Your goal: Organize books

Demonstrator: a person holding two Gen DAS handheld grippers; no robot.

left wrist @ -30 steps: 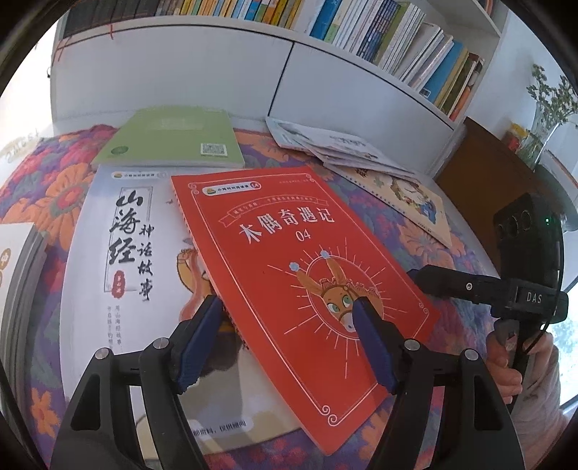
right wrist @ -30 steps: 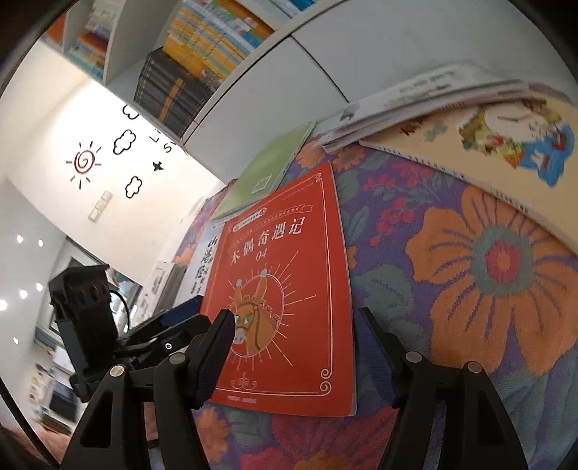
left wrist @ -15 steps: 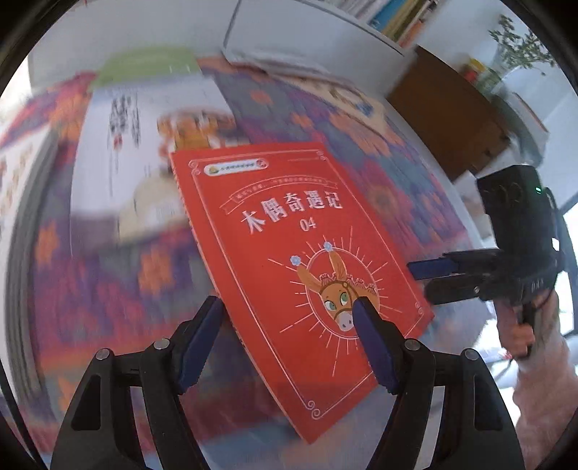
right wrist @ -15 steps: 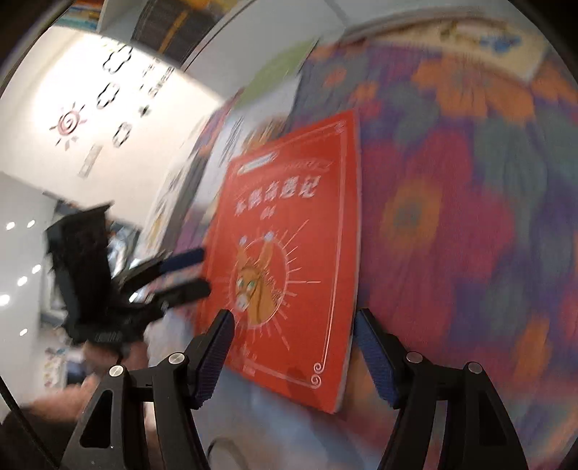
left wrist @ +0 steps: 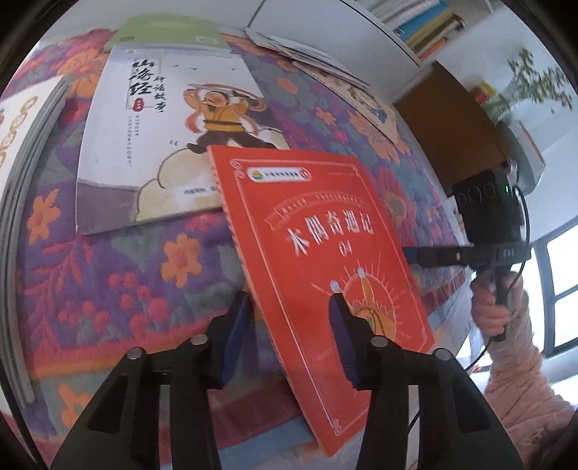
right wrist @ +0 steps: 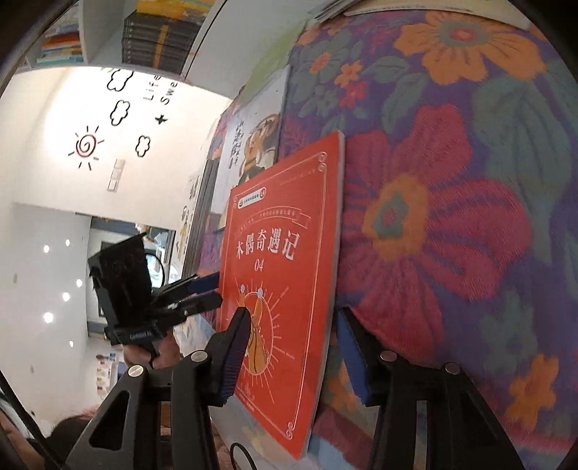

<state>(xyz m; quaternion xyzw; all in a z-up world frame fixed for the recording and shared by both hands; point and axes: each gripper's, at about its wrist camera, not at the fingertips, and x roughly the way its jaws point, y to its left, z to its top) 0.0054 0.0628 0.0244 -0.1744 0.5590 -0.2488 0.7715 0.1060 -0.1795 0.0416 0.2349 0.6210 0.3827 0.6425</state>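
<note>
A red book (left wrist: 318, 253) with a donkey on its cover lies slanted at the near edge of the flowered tablecloth (left wrist: 108, 289), and its lower corner overhangs. My left gripper (left wrist: 289, 336) is closing on it, one pad against the spine and the other on the cover. From the right wrist, the left gripper (right wrist: 207, 291) meets the red book (right wrist: 281, 253) at its left edge. My right gripper (right wrist: 292, 350) is also closing. One of its pads is over the cover and the other sits just off the book's right edge. A white storybook (left wrist: 162, 126) lies behind.
A green book (left wrist: 169, 32) lies beyond the white one. Several thin picture books (left wrist: 325, 65) sit at the back right, and more books (left wrist: 21, 119) at the far left. A white bookshelf (left wrist: 426, 21) and a wooden cabinet (left wrist: 451, 126) stand behind. A hand (left wrist: 495, 311) holds the right gripper (left wrist: 412, 253).
The red book has come off the white storybook toward the table's near edge, moving with both grippers. Both pairs of jaws have narrowed, the left more than the right.
</note>
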